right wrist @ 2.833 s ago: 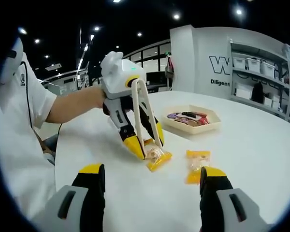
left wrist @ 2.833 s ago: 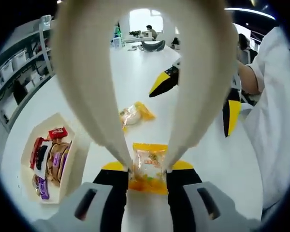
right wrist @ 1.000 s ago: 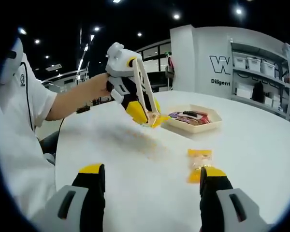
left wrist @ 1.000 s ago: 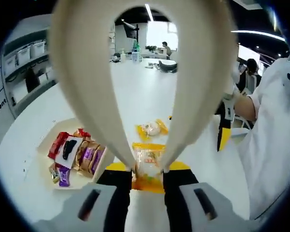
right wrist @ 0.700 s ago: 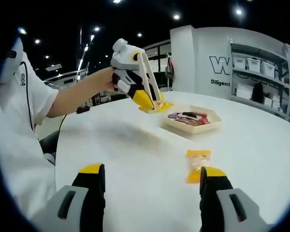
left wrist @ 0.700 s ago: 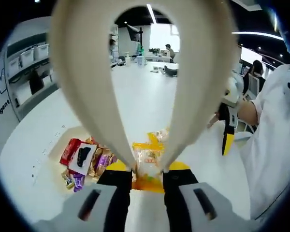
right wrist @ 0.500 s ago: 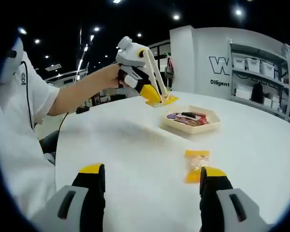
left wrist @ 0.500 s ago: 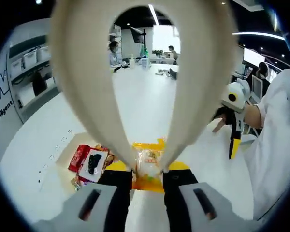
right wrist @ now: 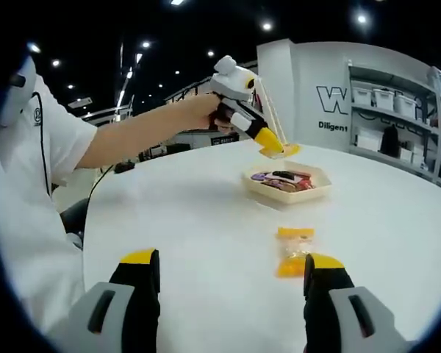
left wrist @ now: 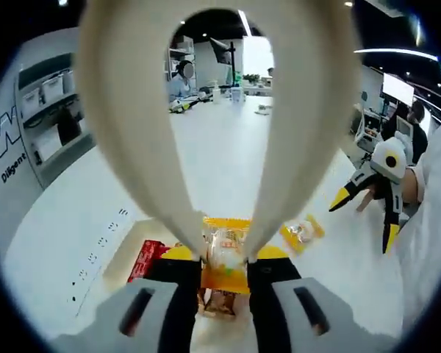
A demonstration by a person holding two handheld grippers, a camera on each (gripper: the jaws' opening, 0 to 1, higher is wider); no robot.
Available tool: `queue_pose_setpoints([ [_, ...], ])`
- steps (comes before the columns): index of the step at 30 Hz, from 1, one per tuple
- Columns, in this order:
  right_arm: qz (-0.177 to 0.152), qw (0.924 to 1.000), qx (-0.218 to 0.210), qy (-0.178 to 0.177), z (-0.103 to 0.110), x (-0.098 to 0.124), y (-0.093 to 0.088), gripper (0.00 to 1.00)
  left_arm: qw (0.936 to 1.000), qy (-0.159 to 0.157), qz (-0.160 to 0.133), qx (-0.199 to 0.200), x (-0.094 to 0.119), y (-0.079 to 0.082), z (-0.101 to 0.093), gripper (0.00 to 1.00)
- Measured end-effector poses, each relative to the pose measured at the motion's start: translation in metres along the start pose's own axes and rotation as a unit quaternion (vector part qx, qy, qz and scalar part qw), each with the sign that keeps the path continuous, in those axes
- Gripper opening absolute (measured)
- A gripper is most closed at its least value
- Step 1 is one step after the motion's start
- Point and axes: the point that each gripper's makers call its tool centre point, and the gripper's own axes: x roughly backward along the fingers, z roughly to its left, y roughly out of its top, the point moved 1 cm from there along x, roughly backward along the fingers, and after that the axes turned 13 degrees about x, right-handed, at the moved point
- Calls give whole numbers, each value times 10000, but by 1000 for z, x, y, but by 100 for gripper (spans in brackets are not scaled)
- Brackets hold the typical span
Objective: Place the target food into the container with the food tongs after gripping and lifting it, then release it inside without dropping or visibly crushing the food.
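My left gripper is shut on cream food tongs. The tong tips pinch a yellow snack packet, held in the air. In the right gripper view the left gripper holds that packet just above the far side of the beige tray, which holds several wrapped snacks. Under the tongs I see the tray's rim and a red wrapper. A second yellow packet lies on the table in front of my right gripper, which is open and holds nothing.
The round white table spreads wide around the tray. The right gripper hovers at the right of the left gripper view, beside the loose packet. A person's arm reaches across. Shelves with bins stand behind.
The left gripper has carried the packet from the table, up and away from the person, to above the tray. The right gripper and the second packet have stayed where they were.
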Motion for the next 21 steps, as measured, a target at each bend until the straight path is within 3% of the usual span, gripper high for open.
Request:
queue_pose_setpoints([
  [9,41,10000,-51,3,-1,-1,-5,79,9999,85,43,85,-32,7,21,23],
  [21,74,9999,-108,-19,-4,1,-10,79,9997,150,178,75,-59,2,35,23],
])
